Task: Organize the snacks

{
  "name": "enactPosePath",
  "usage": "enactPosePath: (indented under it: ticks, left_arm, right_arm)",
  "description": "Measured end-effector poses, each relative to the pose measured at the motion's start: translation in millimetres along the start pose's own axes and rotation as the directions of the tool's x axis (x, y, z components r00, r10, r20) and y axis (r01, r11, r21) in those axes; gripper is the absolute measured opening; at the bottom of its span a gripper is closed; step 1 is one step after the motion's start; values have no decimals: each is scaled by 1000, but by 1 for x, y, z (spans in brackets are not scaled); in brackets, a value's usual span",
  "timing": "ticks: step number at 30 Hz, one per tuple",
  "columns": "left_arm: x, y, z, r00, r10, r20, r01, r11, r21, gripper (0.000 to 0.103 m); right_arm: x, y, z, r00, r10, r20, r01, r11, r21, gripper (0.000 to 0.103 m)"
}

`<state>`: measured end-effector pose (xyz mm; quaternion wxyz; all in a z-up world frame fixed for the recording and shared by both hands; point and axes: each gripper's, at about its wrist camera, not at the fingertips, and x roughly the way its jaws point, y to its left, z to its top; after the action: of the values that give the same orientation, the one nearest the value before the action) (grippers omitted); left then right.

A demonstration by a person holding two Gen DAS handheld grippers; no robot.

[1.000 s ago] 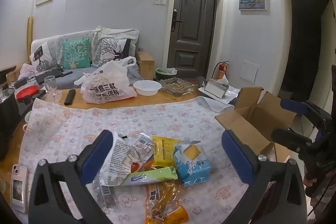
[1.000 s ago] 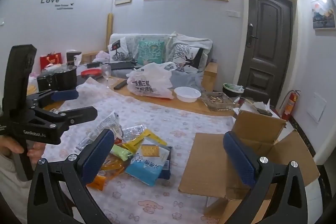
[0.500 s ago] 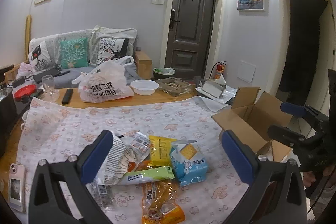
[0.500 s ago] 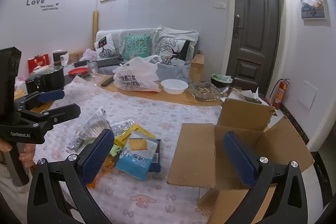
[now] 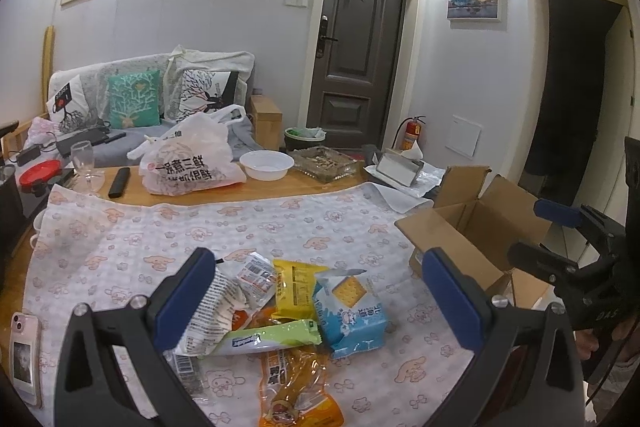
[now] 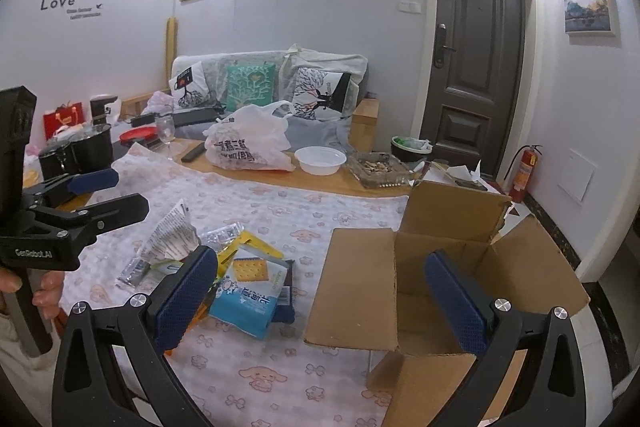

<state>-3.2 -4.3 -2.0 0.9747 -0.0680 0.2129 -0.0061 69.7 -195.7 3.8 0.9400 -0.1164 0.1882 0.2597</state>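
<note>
A heap of snack packs lies on the patterned cloth: a blue cracker pack (image 5: 350,311) (image 6: 250,293), a yellow pack (image 5: 296,287), a green bar (image 5: 272,337), an orange pack (image 5: 296,387) and a white crinkled bag (image 5: 216,303) (image 6: 172,239). An open cardboard box (image 5: 476,239) (image 6: 440,267) stands to their right. My left gripper (image 5: 320,311) is open and empty, hovering above the heap. My right gripper (image 6: 320,299) is open and empty, between the heap and the box.
A phone (image 5: 24,359) lies at the cloth's left edge. Behind stand a white plastic bag (image 5: 188,163), a white bowl (image 5: 266,165), a glass ashtray (image 5: 324,163), a wine glass (image 5: 84,159), a remote (image 5: 119,182) and black pots (image 6: 76,151).
Both grippers shifted slightly; the left view now sits a little closer over the snack heap, and the right view has swung toward the box. Both stay open and empty.
</note>
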Motion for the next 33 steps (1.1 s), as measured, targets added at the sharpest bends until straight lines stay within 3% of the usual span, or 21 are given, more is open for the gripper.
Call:
enactPosePath:
  ticks: [33]
  left_arm:
    - [8,0,-5,1000,-1,-14,1,1000,12,102]
  right_arm:
    - [0,-7,-1,999,-31,-14,32,999,21,103]
